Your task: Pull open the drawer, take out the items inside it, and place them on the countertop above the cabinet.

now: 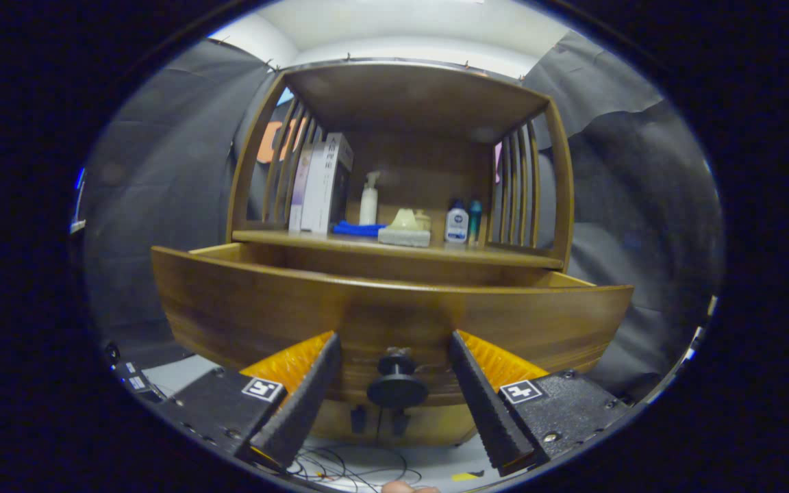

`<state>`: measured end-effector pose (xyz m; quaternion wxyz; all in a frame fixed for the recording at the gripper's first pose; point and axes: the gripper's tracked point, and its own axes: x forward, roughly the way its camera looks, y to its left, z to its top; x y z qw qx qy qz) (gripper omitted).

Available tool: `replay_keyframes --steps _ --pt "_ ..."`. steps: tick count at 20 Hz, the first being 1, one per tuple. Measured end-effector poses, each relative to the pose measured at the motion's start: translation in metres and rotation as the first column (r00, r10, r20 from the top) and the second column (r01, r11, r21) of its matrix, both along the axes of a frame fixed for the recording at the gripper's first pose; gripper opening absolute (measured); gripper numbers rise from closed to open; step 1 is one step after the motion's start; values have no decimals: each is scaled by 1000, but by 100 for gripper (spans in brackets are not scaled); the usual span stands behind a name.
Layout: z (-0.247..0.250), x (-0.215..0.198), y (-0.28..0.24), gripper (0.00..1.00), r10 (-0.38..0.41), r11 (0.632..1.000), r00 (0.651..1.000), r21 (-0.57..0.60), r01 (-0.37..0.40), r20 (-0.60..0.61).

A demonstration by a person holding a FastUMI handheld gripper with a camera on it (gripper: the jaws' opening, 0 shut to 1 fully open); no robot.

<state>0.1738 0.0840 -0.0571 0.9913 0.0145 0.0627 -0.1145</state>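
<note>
The cabinet stood square ahead of me, and I took the knob on its drawer as my mark for everything else. The drawer was already out some way: its front panel spread wide to both sides of the knob, and above the knob I could see its top edge standing clear of the cabinet body. What lay inside was hidden behind that panel. Higher above the knob ran the countertop, already carrying boxes, a spray bottle, a blue cloth, a pale block and two small bottles.

My gripper was spread wide, one finger to each side of the knob and neither touching it, so I held nothing. The knob sat just ahead, between the tips.

As I judged it, the drawer still needed more travel before I could reach in. Doing that well meant closing evenly on the knob's stem behind its round head, then drawing straight back along the drawer's run, not sideways, so it would not bind. Loose cables lay on the floor below the knob, worth keeping clear of.
</note>
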Motion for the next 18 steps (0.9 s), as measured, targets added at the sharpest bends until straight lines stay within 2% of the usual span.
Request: replay_keyframes --steps 4,8,18 --pt "-2 1 2 97 0 999 1000 38 0 4" --pt "0 10 1 98 -10 997 997 79 4 74" --pt "-4 28 3 100 -29 996 999 81 26 38"
